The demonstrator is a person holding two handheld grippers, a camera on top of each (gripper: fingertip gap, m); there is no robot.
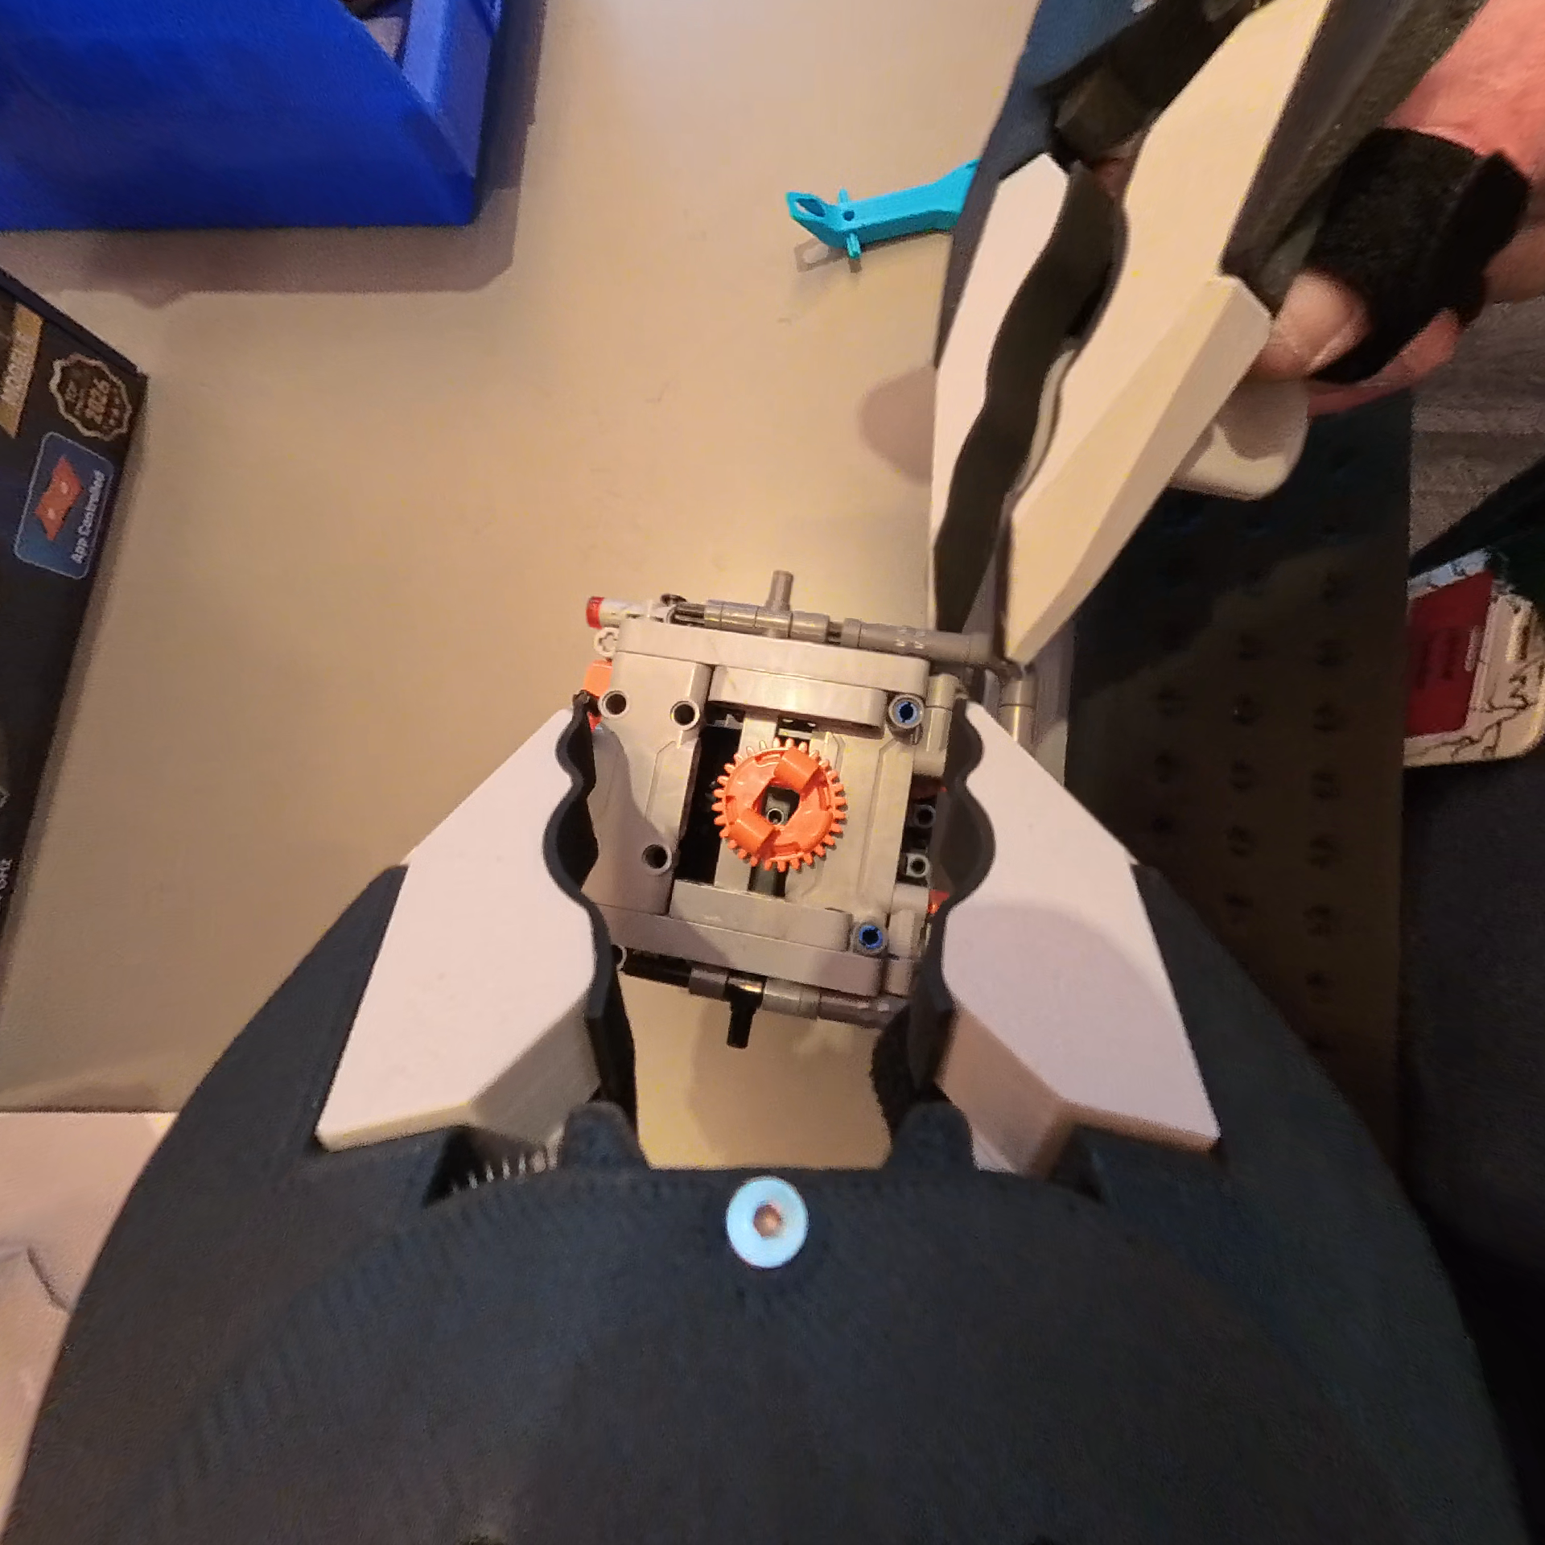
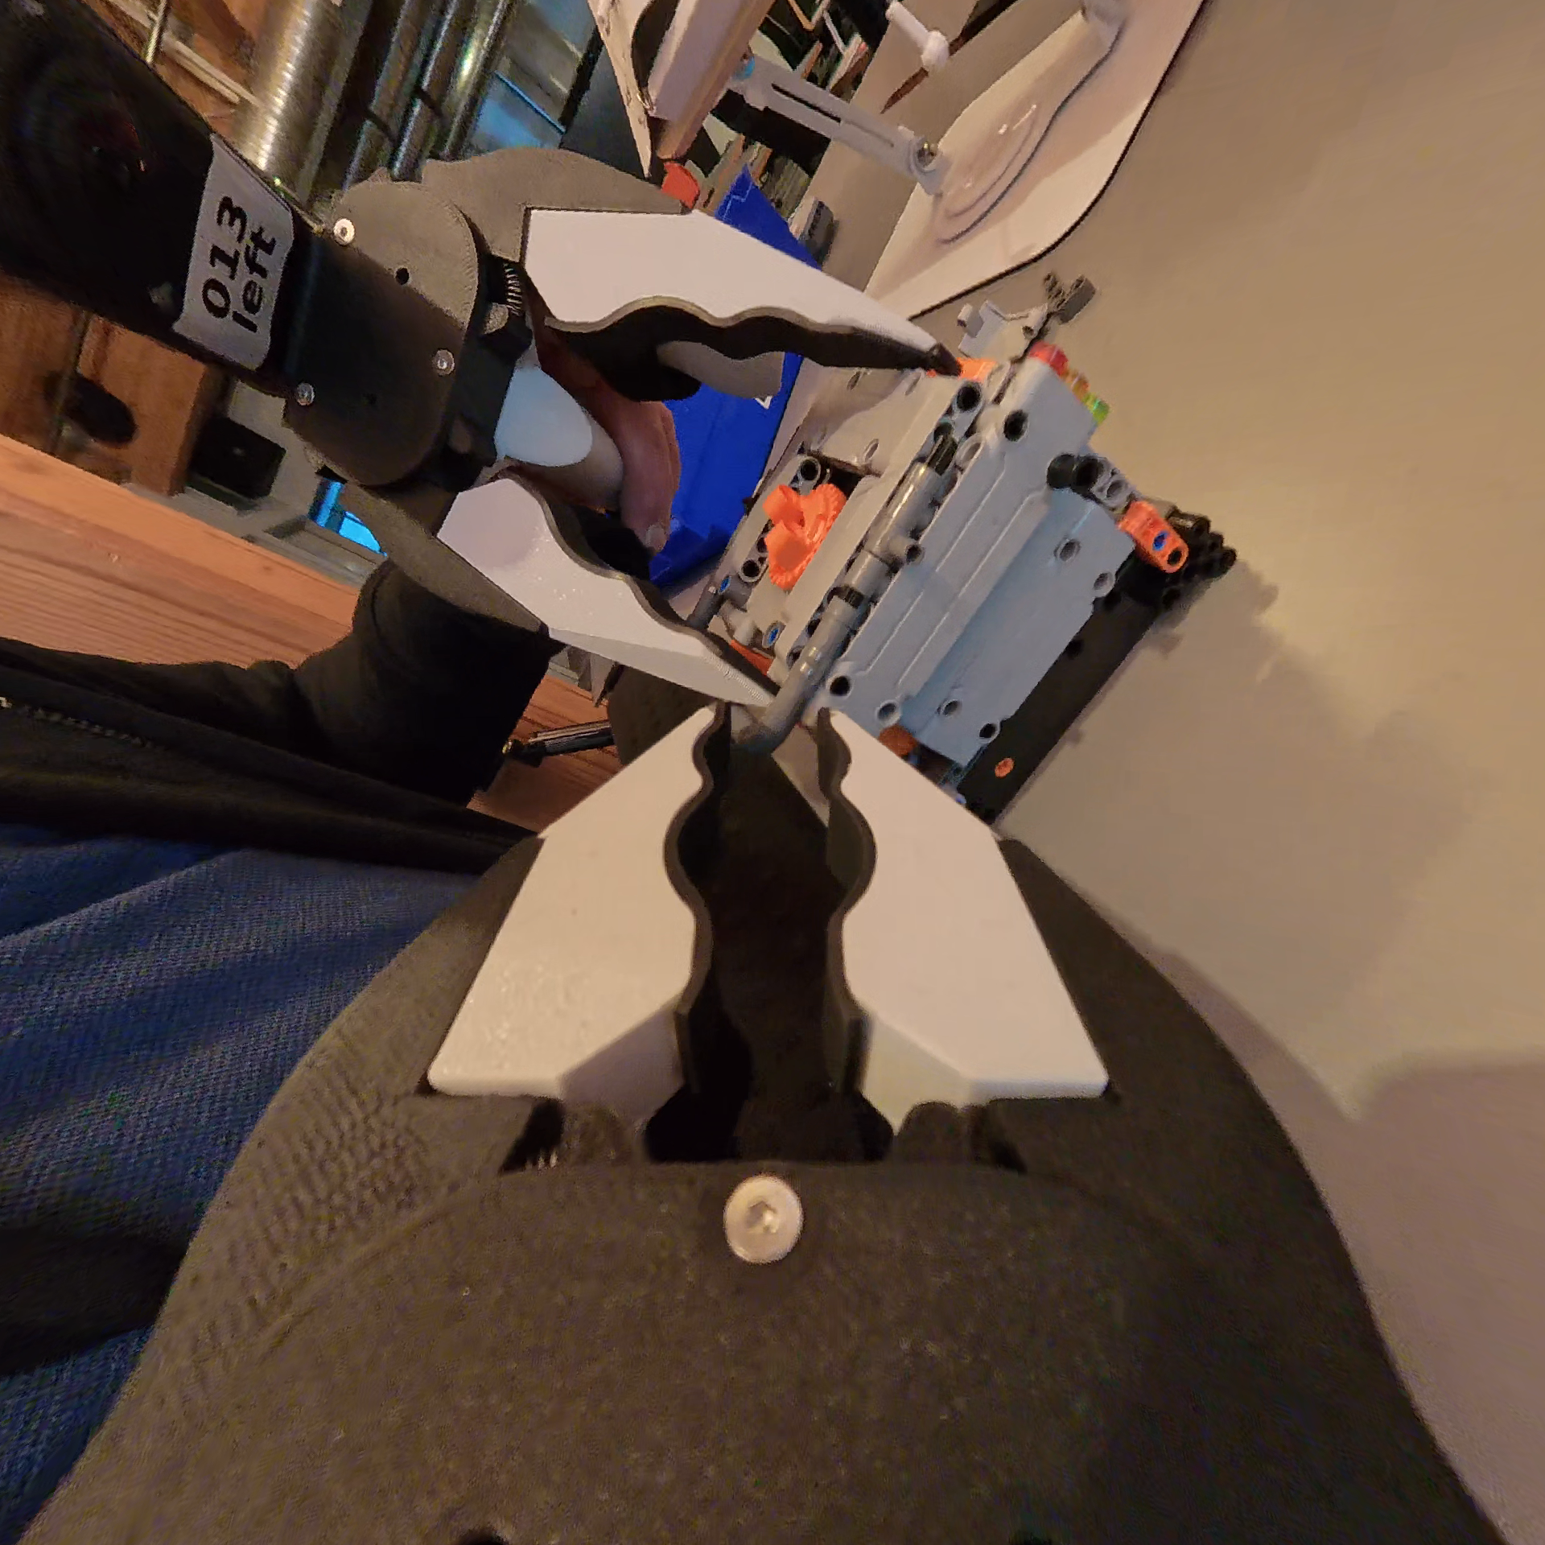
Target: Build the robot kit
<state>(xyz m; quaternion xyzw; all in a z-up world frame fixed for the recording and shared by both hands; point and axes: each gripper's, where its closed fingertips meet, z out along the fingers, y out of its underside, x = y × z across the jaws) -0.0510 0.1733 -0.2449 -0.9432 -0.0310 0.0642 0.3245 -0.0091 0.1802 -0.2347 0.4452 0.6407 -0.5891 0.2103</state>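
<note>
The beige matte tabletop (image 1: 351,585) carries everything here. At its far left corner sits a bright blue plastic bin (image 1: 234,109), and a dark printed cardboard box (image 1: 58,502) lies along the left edge. Near the table's right edge stands the grey plastic building-brick gearbox block (image 1: 769,803), a squarish frame of studless beams on a black beam base (image 2: 1078,660).

The left gripper (image 1: 773,828) clamps this block from above, its white fingers with wavy black pads (image 1: 577,803) pressed against two opposite sides. The right gripper (image 2: 773,736) comes in low from the side; its jaws stand nearly together around the bent end of a thin dark-grey angled axle (image 2: 844,619) that runs along the block's edge, and they seem to pinch it.

The block looks light and rigid but snap-fitted, so hard squeezing could pop pieces loose; the flat outer frame beams are the safest hold. An orange toothed plastic gear (image 1: 782,807) sits exposed in the centre. A small turquoise plastic part (image 1: 878,213) lies apart, farther back.
</note>
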